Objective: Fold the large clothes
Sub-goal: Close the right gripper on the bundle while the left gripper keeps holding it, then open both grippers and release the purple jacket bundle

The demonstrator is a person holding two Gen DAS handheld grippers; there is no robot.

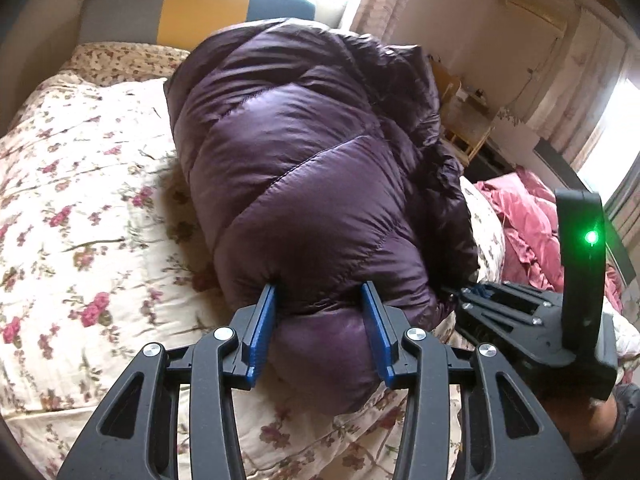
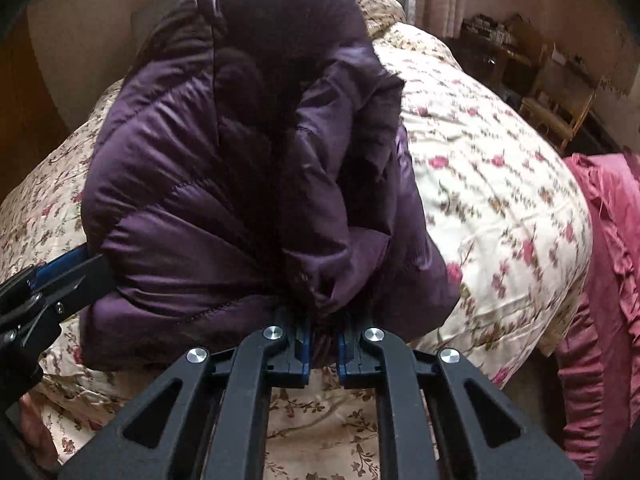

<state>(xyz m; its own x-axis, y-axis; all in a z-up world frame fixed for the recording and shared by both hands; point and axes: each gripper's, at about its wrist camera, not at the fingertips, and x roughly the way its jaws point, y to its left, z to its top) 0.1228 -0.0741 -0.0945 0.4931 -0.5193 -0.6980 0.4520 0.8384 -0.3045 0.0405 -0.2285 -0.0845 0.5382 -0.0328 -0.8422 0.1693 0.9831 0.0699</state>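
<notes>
Both grippers grip a bundled purple jacket on the bed.

The jacket (image 1: pixel 304 152) lies folded into a puffy roll on the floral quilt (image 1: pixel 80 184), its near end at the bed's near edge and its far end toward the headboard (image 1: pixel 200 4). The left gripper (image 1: pixel 320 300) has its jaws part-open and pressed into the roll's thick near end; the right gripper (image 2: pixel 323 330) has its jaws closed tight on a pinch of fabric at the roll's right near side. The risk, judged from here, is that the slick, springy down pushes out of the left jaws, or that the right's small pinch slips and the loose layers unroll, since nothing else holds the fold.
</notes>
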